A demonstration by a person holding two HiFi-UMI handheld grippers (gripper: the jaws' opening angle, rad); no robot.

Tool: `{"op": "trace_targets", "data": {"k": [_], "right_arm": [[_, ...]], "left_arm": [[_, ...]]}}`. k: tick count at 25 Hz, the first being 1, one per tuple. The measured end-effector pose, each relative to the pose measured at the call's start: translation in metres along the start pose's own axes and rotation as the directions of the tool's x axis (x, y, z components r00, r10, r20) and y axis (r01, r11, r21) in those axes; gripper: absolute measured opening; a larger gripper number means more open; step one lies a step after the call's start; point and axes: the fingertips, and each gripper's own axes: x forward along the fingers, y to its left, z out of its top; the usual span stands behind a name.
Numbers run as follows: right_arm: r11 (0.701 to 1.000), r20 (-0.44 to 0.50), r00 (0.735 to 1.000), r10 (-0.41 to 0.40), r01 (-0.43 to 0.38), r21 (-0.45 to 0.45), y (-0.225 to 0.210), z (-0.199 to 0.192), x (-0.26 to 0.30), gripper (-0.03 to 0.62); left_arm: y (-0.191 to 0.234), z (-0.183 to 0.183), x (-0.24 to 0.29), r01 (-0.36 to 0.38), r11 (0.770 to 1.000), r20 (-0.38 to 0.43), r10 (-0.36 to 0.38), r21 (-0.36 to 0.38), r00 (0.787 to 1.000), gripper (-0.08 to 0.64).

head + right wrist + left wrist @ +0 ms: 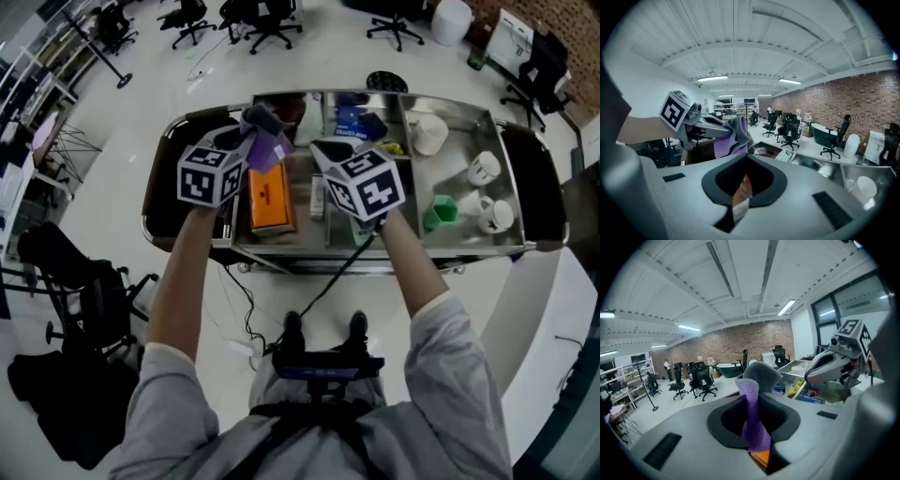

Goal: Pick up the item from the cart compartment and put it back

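A purple-and-grey cloth (269,147) hangs from my left gripper (257,120), which is shut on it above the left part of the steel cart (375,259). In the left gripper view the cloth (753,420) runs up between the jaws. The right gripper view shows the same cloth (731,138) bunched at the left gripper (711,126). My right gripper (328,150) hovers beside it over the cart's middle, and its jaws stand together with nothing seen in them. A sliver of the orange box (270,199) shows through their slit.
The cart's compartments hold a blue pack (362,122), a green object (439,211), white cups (484,169) and a white roll (429,133). Office chairs (272,23) stand on the floor beyond. A black bag and a folded stand lie at the left.
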Motion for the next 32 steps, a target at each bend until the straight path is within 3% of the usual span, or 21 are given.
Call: {"op": "trace_targets", "data": {"k": [10, 23, 28, 30, 32], "right_arm": [[1.0, -0.074, 0.997, 0.001, -0.001, -0.004, -0.019, -0.001, 0.055, 0.009], [1.0, -0.111, 0.994, 0.007, -0.01, -0.023, -0.024, 0.002, 0.082, 0.009], [1.0, -0.116, 0.993, 0.0, -0.003, -0.021, -0.03, 0.0, 0.082, 0.009], [1.0, -0.117, 0.993, -0.004, 0.002, -0.018, -0.033, -0.002, 0.081, 0.009], [1.0, -0.119, 0.993, -0.009, 0.006, -0.022, -0.034, -0.003, 0.08, 0.009]], "left_arm": [[0.033, -0.007, 0.078, 0.025, 0.996, -0.145, -0.012, 0.09, 0.989, 0.058], [0.041, -0.046, 0.141, 0.099, 0.987, -0.352, -0.049, 0.125, 0.935, 0.06], [0.041, -0.049, 0.147, 0.103, 0.985, -0.385, -0.042, 0.141, 0.922, 0.067], [0.039, -0.05, 0.149, 0.105, 0.984, -0.386, -0.043, 0.141, 0.921, 0.086], [0.038, -0.05, 0.15, 0.104, 0.983, -0.383, -0.039, 0.149, 0.923, 0.197]]}}
